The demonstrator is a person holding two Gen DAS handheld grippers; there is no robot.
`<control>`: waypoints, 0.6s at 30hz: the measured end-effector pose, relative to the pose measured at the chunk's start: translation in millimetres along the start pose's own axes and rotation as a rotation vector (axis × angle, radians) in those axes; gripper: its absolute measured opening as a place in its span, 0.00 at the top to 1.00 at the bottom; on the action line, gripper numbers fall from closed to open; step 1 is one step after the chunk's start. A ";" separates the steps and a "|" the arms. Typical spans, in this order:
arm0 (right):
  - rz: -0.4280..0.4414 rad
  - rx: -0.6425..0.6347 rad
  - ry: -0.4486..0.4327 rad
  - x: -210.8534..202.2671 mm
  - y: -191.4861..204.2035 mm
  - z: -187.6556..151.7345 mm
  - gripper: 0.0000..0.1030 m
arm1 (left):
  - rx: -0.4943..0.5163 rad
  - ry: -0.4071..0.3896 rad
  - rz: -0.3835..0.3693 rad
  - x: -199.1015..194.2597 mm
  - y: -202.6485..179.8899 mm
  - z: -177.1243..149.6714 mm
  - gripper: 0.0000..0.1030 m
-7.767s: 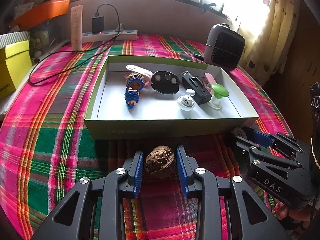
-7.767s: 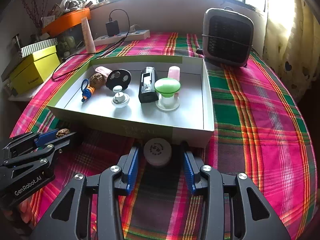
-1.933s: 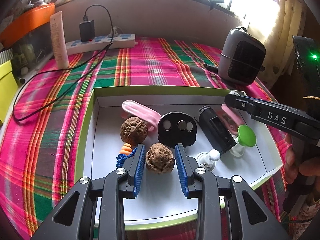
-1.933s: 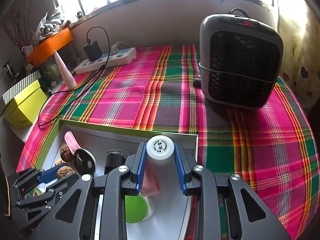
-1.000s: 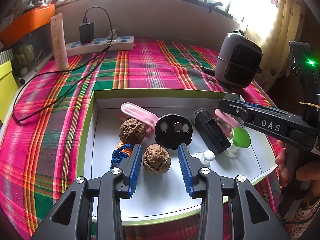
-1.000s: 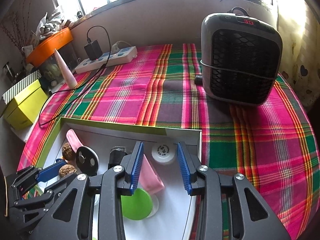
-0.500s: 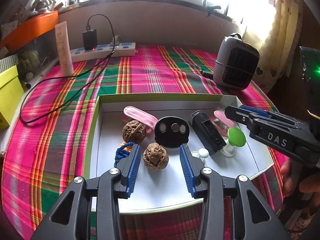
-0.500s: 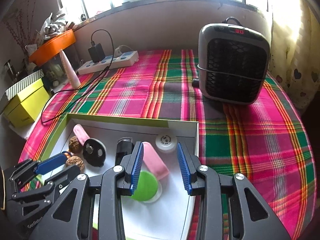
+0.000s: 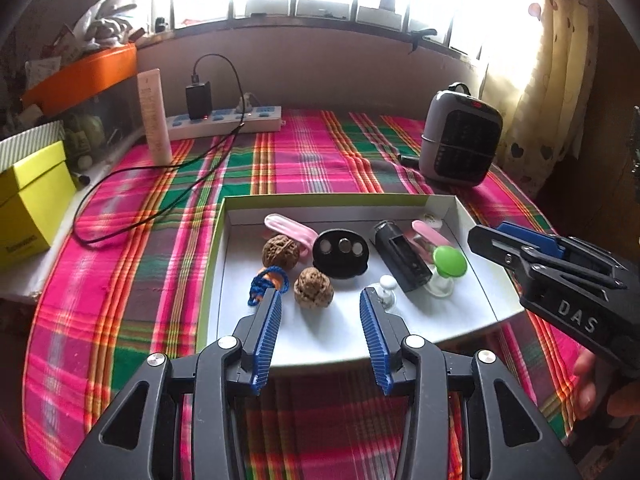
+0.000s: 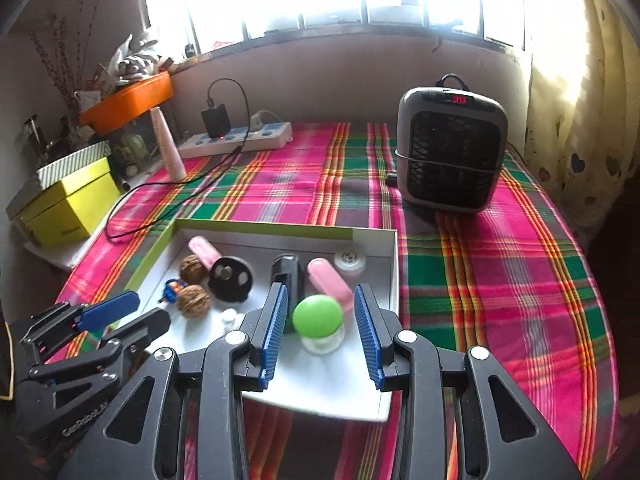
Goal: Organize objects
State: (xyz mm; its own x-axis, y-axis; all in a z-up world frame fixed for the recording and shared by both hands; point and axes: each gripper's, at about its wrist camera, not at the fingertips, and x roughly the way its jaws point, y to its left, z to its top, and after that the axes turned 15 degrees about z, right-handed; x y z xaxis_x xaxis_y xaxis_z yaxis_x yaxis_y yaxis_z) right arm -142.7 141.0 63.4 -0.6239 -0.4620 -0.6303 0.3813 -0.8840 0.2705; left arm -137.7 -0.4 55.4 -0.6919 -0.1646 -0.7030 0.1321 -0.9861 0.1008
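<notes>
Left gripper [image 9: 320, 304] hangs over the near edge of the shallow box [image 9: 476, 220], jaws apart and gripping nothing; its jaws have just been opening, and no object sits between the pads. Just ahead of its fingertips, slightly left of centre, a walnut [image 9: 313, 287] lies free on the white box floor. A second walnut [image 9: 281, 252] lies farther ahead and to the left, with a blue cord charm [image 9: 267, 284] beside the left finger's tip. Ahead of the first walnut sits a black oval disc [image 9: 341, 253]; to the right of it a black rectangular device [image 9: 402, 256], a small white knob [image 9: 387, 289] close to the right fingertip, and a green-capped piece [image 9: 450, 261]. Right gripper [image 10: 320, 312] is likewise open and empty, above the box's near right part. The green-capped piece [image 10: 317, 317] appears in the gap between its fingers but lower, standing on the box floor, not pinched. Ahead of it lies a pink case [image 10: 330, 283], and beyond that, in the far right corner of the box, a small white jar [image 10: 349, 261] stands upright. Box rests on a plaid-covered counter [image 10: 500, 260]; a grey heater [image 10: 452, 148] stands well beyond the right gripper, a power strip [image 9: 224, 122] far ahead of the left.
</notes>
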 end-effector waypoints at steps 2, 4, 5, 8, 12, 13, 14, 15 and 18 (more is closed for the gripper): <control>-0.009 -0.014 -0.001 -6.6 7.7 -5.7 0.64 | 0.000 -0.004 0.002 -6.1 0.6 -3.9 0.61; -0.012 -0.017 -0.001 -11.7 11.9 -12.0 0.64 | 0.000 -0.008 0.013 -12.7 1.1 -9.5 0.61; -0.013 -0.013 0.001 -14.2 13.3 -15.7 0.64 | 0.001 -0.007 0.014 -14.8 0.8 -11.4 0.61; -0.020 -0.004 0.007 -19.0 16.3 -25.6 0.64 | 0.006 -0.003 0.021 -21.4 0.8 -19.3 0.61; -0.024 0.012 0.019 -23.9 20.0 -38.8 0.64 | -0.001 0.005 0.025 -29.0 2.9 -31.5 0.60; -0.025 0.010 0.018 -25.4 21.4 -41.8 0.64 | 0.001 0.005 0.026 -30.1 2.7 -33.7 0.60; -0.026 0.009 0.021 -26.1 23.1 -45.7 0.64 | 0.002 0.006 0.030 -31.4 2.2 -36.4 0.60; -0.024 0.011 0.024 -26.9 23.8 -49.4 0.64 | 0.003 0.009 0.032 -32.8 2.2 -39.6 0.60; -0.030 0.017 0.041 -25.7 26.9 -61.3 0.64 | 0.007 0.014 0.043 -34.8 2.1 -49.7 0.60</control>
State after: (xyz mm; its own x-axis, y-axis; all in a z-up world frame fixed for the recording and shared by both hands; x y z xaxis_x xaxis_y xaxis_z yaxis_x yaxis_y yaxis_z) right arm -74.6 133.5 42.3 -0.6061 -0.4320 -0.6678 0.3509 -0.8987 0.2630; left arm -78.0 4.4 45.1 -0.6760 -0.2065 -0.7074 0.1567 -0.9783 0.1358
